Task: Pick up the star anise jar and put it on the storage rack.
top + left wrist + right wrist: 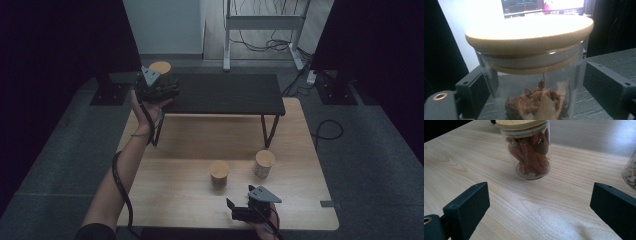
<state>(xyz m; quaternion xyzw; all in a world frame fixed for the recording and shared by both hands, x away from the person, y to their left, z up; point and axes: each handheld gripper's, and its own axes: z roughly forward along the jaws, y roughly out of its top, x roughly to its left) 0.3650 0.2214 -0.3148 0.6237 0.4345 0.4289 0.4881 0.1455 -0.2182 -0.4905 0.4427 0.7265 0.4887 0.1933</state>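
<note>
A glass jar with a cork lid [529, 35] holds brown dried pieces and stands on the left end of a low black bench [225, 92]. Its lid [160, 66] also shows in the high view. My left gripper [159, 89] [534, 85] is open around this jar, with a thin gap at the right-hand jaw. My right gripper [239, 201] [539, 202] is open and empty above the wooden table [175, 185], near the front edge. A jar of red chillies [219, 172] [530, 150] stands just ahead of it. A jar of pale seeds [265, 162] [630, 173] stands to the right.
The black bench stands on thin legs [264, 131] over the back of the wooden table. Behind it are a white metal frame [262, 22] and floor cables [327, 130]. Dark panels flank both sides. A lit monitor [524, 6] shows behind the jar.
</note>
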